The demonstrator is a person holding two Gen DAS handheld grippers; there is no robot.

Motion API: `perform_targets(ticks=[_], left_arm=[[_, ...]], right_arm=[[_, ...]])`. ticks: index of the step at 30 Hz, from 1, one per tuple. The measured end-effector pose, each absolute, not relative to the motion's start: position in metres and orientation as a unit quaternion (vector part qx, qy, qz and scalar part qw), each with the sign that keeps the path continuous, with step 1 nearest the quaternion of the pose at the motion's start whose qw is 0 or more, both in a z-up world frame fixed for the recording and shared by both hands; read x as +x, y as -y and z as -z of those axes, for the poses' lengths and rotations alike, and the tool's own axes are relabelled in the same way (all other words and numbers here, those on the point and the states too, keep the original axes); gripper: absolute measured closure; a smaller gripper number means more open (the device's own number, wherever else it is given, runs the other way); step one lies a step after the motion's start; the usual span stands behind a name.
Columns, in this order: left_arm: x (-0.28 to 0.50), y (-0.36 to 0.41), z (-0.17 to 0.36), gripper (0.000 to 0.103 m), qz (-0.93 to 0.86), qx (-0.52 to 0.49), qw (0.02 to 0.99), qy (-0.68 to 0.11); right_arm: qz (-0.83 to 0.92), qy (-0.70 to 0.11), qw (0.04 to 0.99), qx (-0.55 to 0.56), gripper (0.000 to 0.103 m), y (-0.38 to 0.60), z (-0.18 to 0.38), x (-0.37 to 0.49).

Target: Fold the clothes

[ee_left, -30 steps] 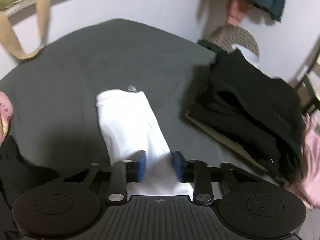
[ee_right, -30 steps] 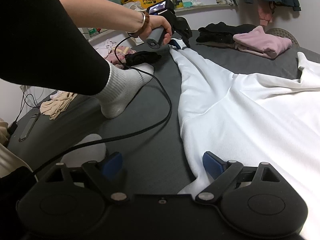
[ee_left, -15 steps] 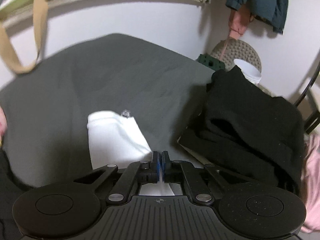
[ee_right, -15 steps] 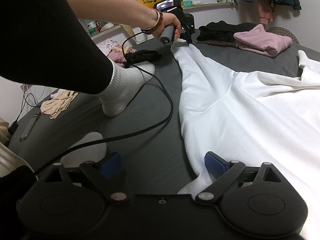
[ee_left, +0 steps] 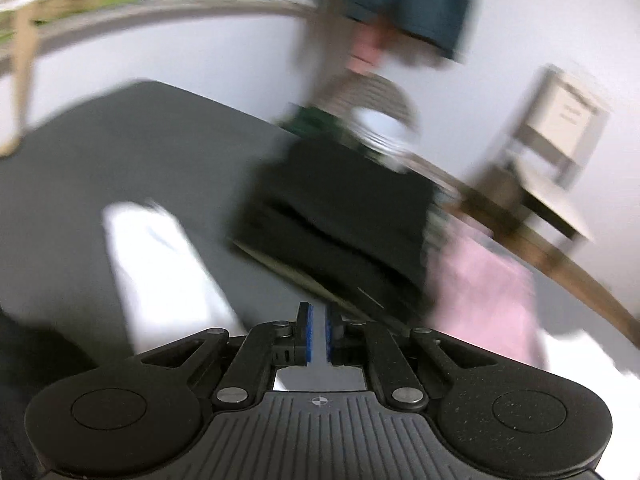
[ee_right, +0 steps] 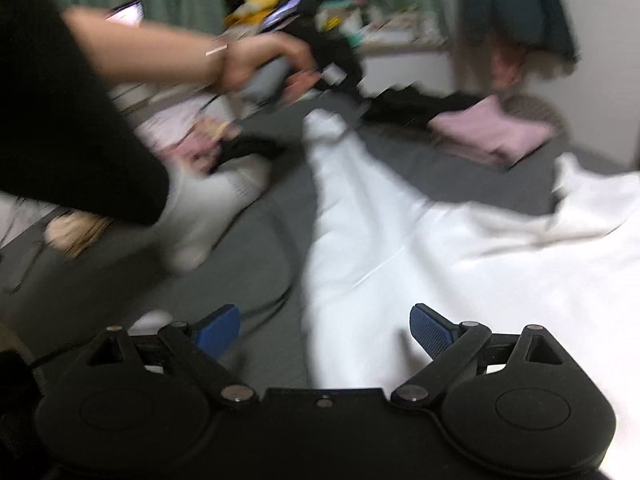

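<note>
A white long-sleeved garment [ee_right: 480, 260] lies spread on the dark grey bed [ee_right: 280, 208]. Its sleeve [ee_right: 336, 184] runs away from my right gripper to the far end, where a hand holds my left gripper [ee_right: 320, 76], and the sleeve end is lifted off the bed. In the left wrist view the left gripper [ee_left: 317, 334] is shut on a thin fold of the white sleeve [ee_left: 160, 276], which trails down to the left. My right gripper [ee_right: 324, 332] stands open low over the garment's near edge, holding nothing. Both views are motion-blurred.
A stack of folded black clothes [ee_left: 340, 216] and a folded pink garment [ee_left: 480, 280] lie at the bed's far side. A person's foot in a white sock [ee_right: 216, 208] and a black cable [ee_right: 280, 292] rest on the bed at left. A chair [ee_left: 552, 160] stands beyond the bed.
The left gripper, shut on the sleeve since half a second ago, has lifted and swung right, raising the sleeve end. The right gripper has shifted slightly and stays open.
</note>
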State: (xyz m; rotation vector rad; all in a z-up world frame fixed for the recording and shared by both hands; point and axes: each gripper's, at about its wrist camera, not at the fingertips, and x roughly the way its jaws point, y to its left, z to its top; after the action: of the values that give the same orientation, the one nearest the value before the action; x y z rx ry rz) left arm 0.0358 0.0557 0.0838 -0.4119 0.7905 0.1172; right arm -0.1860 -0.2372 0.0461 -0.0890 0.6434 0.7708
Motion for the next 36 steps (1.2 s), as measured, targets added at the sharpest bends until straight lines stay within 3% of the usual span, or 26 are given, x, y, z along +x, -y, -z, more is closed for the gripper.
perform_targets(ticks=[4,6,10,14,19,22,24,31,32,33,36], left_arm=[[-0.01,0.005,-0.093,0.099,0.003,-0.22,0.886,-0.408],[-0.04,0.031,-0.102,0.099,0.028,-0.175,0.89,-0.421],[-0.103,0.052,-0.101,0.099,0.022,-0.123,0.898,-0.422],[-0.109,0.045,-0.097,0.099,0.023,-0.12,0.895,-0.429],[-0.106,0.024,-0.08,0.099,0.032,-0.144,0.884,-0.443],[-0.107,0.018,-0.069,0.099,0.059,-0.144,0.881,-0.447],[-0.109,0.016,-0.064,0.099,0.076,-0.144,0.88,-0.446],[-0.123,-0.019,-0.071,0.099,0.048,-0.2,0.886,-0.416],[-0.124,-0.026,-0.071,0.099,0.043,-0.214,0.886,-0.409],[-0.124,-0.031,-0.071,0.099,0.039,-0.225,0.885,-0.406],[-0.125,-0.037,-0.07,0.099,0.035,-0.24,0.88,-0.408]], right_arm=[[-0.28,-0.282,0.918,0.02,0.013,0.272,-0.07,-0.16],[-0.236,-0.276,0.93,0.061,0.026,0.291,-0.085,-0.147],[-0.194,-0.273,0.936,0.112,0.029,0.307,-0.12,-0.124],[-0.161,-0.292,0.941,0.056,0.045,0.293,-0.144,-0.064],[-0.123,-0.381,0.916,0.004,0.056,0.253,-0.131,0.048],[-0.104,-0.427,0.894,-0.082,0.059,0.218,-0.099,0.102],[-0.078,-0.463,0.876,-0.109,0.067,0.204,-0.072,0.132],[-0.03,-0.494,0.855,-0.154,0.071,0.191,-0.021,0.179],[-0.033,-0.495,0.856,-0.147,0.09,0.193,-0.016,0.181],[-0.035,-0.493,0.859,-0.132,0.099,0.195,-0.017,0.185],[-0.042,-0.488,0.869,-0.073,0.099,0.205,-0.028,0.198]])
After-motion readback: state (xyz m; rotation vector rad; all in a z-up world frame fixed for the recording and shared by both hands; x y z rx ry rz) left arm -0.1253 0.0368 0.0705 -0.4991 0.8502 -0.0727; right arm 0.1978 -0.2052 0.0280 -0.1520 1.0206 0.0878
